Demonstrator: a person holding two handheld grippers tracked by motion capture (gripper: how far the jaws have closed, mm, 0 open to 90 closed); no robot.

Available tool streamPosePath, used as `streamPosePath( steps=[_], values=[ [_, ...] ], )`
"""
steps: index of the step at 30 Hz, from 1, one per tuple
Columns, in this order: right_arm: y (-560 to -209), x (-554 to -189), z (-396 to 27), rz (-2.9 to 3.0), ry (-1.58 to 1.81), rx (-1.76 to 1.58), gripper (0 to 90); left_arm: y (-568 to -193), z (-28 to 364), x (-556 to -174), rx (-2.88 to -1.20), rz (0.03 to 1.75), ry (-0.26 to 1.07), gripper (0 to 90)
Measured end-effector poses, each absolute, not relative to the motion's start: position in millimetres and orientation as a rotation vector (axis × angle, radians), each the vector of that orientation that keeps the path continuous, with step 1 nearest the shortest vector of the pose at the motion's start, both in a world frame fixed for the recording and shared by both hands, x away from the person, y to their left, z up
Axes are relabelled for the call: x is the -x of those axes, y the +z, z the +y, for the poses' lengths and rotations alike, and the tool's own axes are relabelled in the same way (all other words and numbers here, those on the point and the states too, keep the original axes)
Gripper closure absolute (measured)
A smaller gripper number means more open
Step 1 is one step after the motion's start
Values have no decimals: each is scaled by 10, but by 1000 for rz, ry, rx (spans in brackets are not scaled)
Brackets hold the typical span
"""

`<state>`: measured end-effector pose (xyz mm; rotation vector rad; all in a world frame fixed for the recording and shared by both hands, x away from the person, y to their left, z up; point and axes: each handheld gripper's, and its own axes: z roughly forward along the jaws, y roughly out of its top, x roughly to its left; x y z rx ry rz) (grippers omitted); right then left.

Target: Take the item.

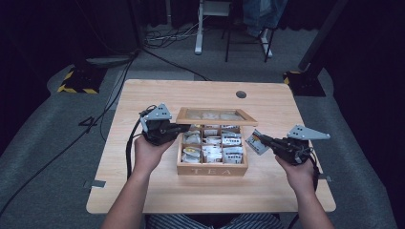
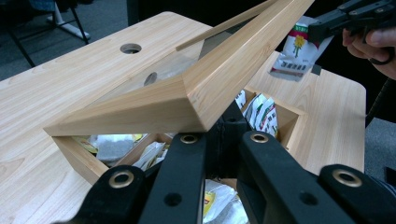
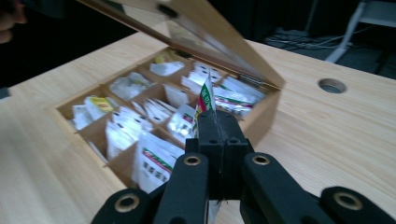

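A wooden tea box [image 1: 212, 168] marked TEA stands mid-table, its compartments holding several tea sachets. Its glass-paned lid [image 1: 216, 116] is raised. My left gripper [image 1: 184, 128] is shut on the lid's left front corner and holds it up; the left gripper view shows the jaws [image 2: 223, 130] clamped on the lid's wooden frame [image 2: 201, 88]. My right gripper [image 1: 263, 140] hovers just right of the box, shut on a white tea sachet [image 1: 256, 142] with a red, green and yellow label. In the right gripper view that sachet [image 3: 205, 98] stands edge-on between the jaws [image 3: 217, 126], above the open box [image 3: 266, 112].
The light wooden table [image 1: 210, 193] has a round cable hole [image 1: 241, 94] at the back right. Behind the table, the floor holds cables, a stand's white legs [image 1: 198, 45] and black bases with yellow stripes [image 1: 79, 81].
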<state>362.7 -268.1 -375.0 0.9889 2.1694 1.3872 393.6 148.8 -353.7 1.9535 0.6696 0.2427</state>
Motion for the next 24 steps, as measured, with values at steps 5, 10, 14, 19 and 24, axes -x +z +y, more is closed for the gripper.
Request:
streamPosePath(
  steps=[5,10,14,19,24],
  values=[
    [-3764,-3648,-2806,2113,1334,-1048,900,-3542,1488,-3932,-1953,670,239,899],
    [-3799,-3679,-2942,2040,1270,-1113,900,-3542,1488,-3930,-1957,669,245,899],
    [-3849,-3715,-3044,1994,1237,-1170,900,-3542,1489,-3931,-1956,671,243,899],
    [-3932,-3759,-3144,1955,1200,-1238,900,-3544,1490,-3933,-1952,674,229,899],
    [-4025,-3805,-3204,1935,1165,-1279,900,-3542,1491,-3933,-1959,671,237,899]
  ],
)
